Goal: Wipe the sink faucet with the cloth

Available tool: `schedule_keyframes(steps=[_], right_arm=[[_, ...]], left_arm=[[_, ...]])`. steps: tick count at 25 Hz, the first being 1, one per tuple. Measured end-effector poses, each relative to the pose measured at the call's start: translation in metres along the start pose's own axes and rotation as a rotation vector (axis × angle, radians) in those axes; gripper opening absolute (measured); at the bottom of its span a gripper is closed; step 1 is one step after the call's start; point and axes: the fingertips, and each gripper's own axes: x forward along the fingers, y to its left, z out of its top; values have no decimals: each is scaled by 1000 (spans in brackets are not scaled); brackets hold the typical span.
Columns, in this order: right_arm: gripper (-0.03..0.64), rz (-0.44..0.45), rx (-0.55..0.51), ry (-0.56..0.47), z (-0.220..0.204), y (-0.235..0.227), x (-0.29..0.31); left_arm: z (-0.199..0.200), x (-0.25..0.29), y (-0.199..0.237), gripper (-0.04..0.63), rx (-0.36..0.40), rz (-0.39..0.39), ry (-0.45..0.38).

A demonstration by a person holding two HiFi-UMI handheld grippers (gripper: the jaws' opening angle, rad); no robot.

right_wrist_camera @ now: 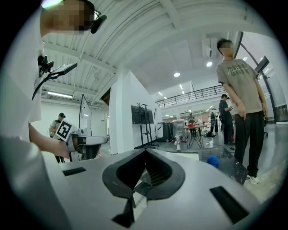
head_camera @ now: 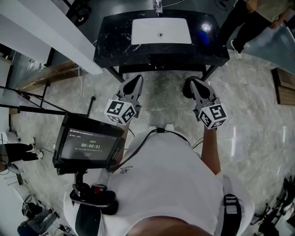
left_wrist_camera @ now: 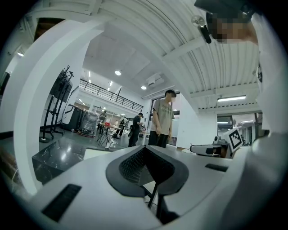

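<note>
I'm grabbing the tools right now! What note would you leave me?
Tools: left tool and right tool are both shut and empty, held level, short of the counter.
Things: the blue cloth lies on the counter, right of the sink. The faucet stands behind the sink.
Done: nothing yet.
Left: pick up the cloth, wipe the faucet.

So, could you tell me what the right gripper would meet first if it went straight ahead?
Most likely the black sink counter just ahead of the right gripper; their relative height is unclear.
</note>
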Motion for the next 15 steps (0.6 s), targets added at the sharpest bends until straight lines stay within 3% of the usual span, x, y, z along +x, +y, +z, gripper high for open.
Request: schedule_keyframes(steps=[15], right_arm=[[5, -2, -7, 0, 3, -3, 0]], left_arm=[[0, 2, -1, 2, 0, 3, -2]])
